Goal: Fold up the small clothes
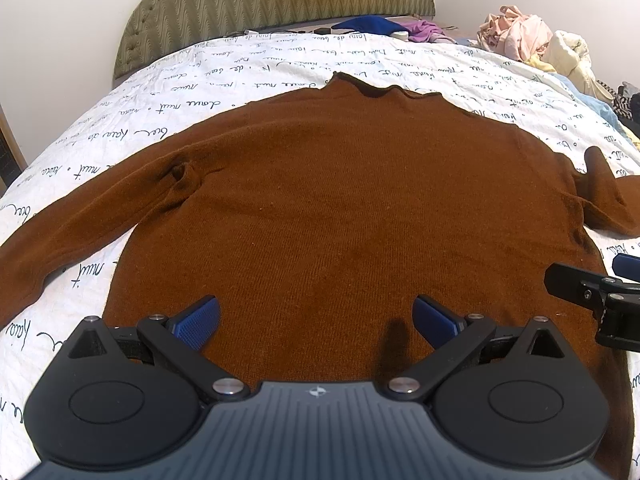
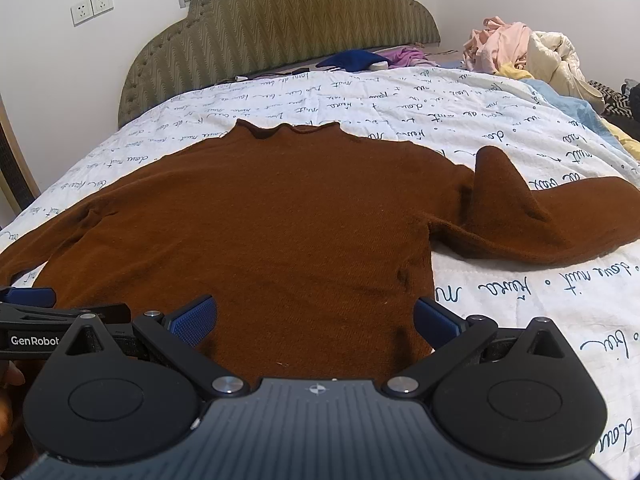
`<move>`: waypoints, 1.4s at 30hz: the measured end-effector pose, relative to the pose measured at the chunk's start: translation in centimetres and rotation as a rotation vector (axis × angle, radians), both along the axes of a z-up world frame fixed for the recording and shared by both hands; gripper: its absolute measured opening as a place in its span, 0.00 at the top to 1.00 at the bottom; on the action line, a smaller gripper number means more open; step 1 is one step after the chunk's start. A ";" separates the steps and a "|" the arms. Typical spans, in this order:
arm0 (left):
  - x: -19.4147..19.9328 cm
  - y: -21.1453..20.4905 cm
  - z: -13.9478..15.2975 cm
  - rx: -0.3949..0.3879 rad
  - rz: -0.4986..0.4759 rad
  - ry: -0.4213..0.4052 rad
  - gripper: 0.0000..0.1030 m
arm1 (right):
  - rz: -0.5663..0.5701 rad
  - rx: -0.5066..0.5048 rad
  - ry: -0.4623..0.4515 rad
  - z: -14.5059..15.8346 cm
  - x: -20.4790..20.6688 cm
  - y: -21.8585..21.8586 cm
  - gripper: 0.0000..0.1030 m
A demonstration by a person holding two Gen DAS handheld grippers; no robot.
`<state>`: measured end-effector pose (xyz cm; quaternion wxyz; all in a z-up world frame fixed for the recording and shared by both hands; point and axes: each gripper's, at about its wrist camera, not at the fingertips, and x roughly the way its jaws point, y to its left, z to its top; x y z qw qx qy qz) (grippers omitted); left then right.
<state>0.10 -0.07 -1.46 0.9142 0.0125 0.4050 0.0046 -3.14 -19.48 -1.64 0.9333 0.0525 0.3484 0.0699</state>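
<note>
A brown knit sweater (image 1: 340, 200) lies flat on the bed, collar toward the headboard and both sleeves spread out. Its right sleeve (image 2: 520, 208) is bunched into a raised fold. My left gripper (image 1: 316, 320) hovers open over the sweater's lower hem, blue pads wide apart and empty. My right gripper (image 2: 316, 320) is open too, over the hem's right part, with its right pad near the sweater's side edge. The same sweater (image 2: 260, 220) fills the right wrist view. Each gripper shows at the edge of the other's view: the right gripper (image 1: 592, 292) and the left gripper (image 2: 48, 312).
A white quilt with dark script (image 1: 240, 68) covers the bed under a green padded headboard (image 2: 280, 20). A pile of pink and cream clothes (image 2: 520, 48) sits at the far right. Blue and purple garments (image 1: 380, 26) lie by the headboard.
</note>
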 end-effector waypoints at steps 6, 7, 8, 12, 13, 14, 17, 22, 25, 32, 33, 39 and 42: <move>0.0 0.0 -0.1 0.000 0.001 0.002 0.00 | 0.001 0.002 0.001 -0.1 -0.1 0.1 0.00; 0.0 0.0 -0.1 0.001 0.001 0.002 0.00 | 0.001 0.003 0.001 0.0 -0.1 0.1 0.00; 0.0 0.0 -0.1 0.001 0.001 0.002 0.00 | 0.000 0.003 0.001 0.0 -0.1 0.0 0.00; 0.0 0.0 -0.1 0.001 0.001 0.002 0.00 | 0.000 0.003 0.001 0.0 -0.1 0.1 0.00; 0.0 0.0 -0.1 0.001 0.001 0.003 0.00 | 0.000 0.003 0.001 0.0 -0.1 0.1 0.00; 0.0 0.0 -0.2 0.001 0.001 0.003 0.00 | 0.000 0.003 0.001 0.0 -0.1 0.1 0.00; 0.0 0.0 -0.2 0.001 0.001 0.003 0.00 | 0.000 0.003 0.001 0.0 -0.1 0.0 0.00; 0.0 0.1 -0.2 0.000 0.002 0.003 0.00 | -0.002 0.010 0.003 0.0 -0.1 0.0 0.00; 0.0 0.1 -0.2 0.000 0.000 0.000 0.00 | 0.000 0.021 -0.003 0.1 -0.2 -0.1 0.00; 0.5 -0.7 -0.4 0.000 -0.013 0.006 0.00 | 0.008 0.053 -0.047 0.2 -0.6 -2.2 0.00; 0.6 -0.8 -0.4 -0.001 -0.018 0.008 0.00 | 0.004 0.052 -0.059 0.2 -0.7 -2.7 0.00; 0.8 -1.7 -0.4 0.011 -0.023 -0.011 0.00 | -0.094 0.063 -0.109 0.7 -0.9 -8.4 0.00; 1.2 -2.1 -0.6 0.013 -0.019 -0.016 0.00 | -0.199 0.106 -0.116 1.1 -0.6 -12.9 0.00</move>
